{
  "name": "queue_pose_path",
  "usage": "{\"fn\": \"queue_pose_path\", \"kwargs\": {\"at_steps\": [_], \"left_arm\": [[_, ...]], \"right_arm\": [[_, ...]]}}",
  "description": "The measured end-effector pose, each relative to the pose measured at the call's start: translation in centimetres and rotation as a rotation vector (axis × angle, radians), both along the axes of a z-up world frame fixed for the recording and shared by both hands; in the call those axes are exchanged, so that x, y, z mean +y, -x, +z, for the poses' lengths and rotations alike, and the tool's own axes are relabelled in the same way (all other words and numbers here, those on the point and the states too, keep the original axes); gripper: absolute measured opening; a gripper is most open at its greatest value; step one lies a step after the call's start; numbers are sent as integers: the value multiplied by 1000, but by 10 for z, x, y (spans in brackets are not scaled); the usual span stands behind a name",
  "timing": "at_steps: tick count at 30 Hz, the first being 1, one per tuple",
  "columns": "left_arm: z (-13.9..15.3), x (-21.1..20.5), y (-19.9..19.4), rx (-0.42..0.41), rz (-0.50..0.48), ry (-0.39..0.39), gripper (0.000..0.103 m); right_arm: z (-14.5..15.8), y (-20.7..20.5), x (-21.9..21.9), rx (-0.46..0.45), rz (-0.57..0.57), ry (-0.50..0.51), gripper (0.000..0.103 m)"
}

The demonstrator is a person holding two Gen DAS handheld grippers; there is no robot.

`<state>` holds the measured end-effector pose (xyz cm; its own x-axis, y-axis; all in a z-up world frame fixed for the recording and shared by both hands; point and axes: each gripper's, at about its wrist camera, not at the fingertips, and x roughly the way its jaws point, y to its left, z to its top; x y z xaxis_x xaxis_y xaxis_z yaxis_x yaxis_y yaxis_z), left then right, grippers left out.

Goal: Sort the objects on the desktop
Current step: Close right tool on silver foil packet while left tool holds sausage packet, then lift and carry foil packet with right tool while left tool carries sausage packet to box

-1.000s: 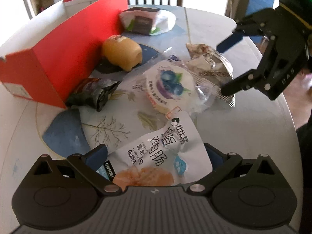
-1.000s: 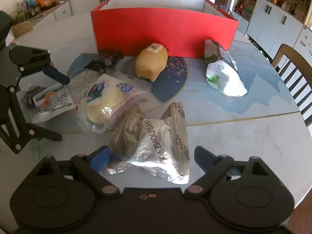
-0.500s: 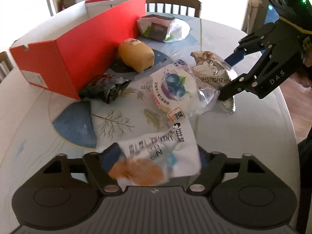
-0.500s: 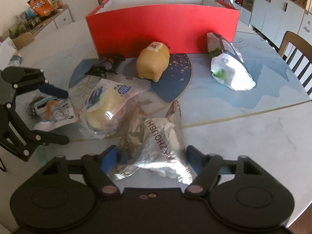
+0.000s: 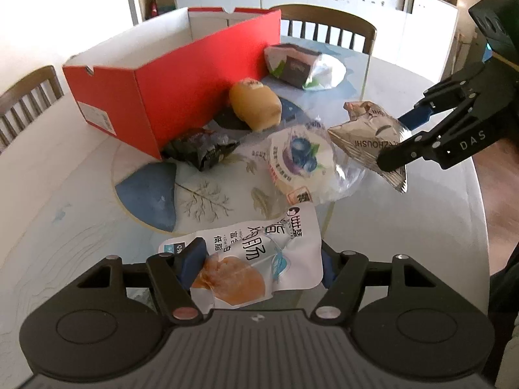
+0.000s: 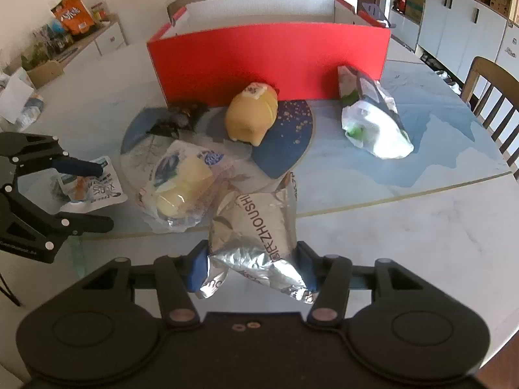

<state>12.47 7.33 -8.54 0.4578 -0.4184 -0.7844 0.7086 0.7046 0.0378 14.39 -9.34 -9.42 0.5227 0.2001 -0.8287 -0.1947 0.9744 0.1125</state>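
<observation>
My left gripper (image 5: 259, 256) has a white snack pouch (image 5: 256, 240) with an orange picture between its blue pads; the jaws are still closing and grip it, raised slightly off the table. The right wrist view shows this same left gripper (image 6: 97, 196) at the left edge. My right gripper (image 6: 253, 264) is closing on a crinkled silver packet (image 6: 259, 223), with its pads pressing both sides. In the left wrist view the right gripper (image 5: 394, 142) holds that silver packet (image 5: 363, 133) just above the tabletop. An open red box (image 5: 194, 77) stands behind the snacks.
On the table lie a blueberry bun pack (image 5: 298, 159), a yellow bun (image 5: 256, 105), a dark crumpled wrapper (image 5: 201, 150) and a white-and-green bag (image 5: 298, 66). Wooden chairs (image 5: 324, 22) stand around the round table (image 5: 65, 201). Cabinets line the far wall.
Both grippers went from wide open to closed on their packets. The white pouch rose with the left gripper, and the silver packet came up off the table.
</observation>
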Motion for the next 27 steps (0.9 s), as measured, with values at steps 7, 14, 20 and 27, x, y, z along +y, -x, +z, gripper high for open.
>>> {"fn": "queue_pose_path", "kwargs": {"at_steps": [7,14,20,27], "left_arm": [[21,-5,6,-28,47,12,68],[47,-17,4,-65,121,9,68],[66,-27,-4,-91,176,5,69],[85,-36,-17,-108,245,26,69]], "right_arm": [[17,3,-7,-33,11,-20,56],[40,1,-11,-87,30,-18,56],[55,-9,-16,-122,50,-8,56],[72,-27,-23,-164,88,-24,56]]}}
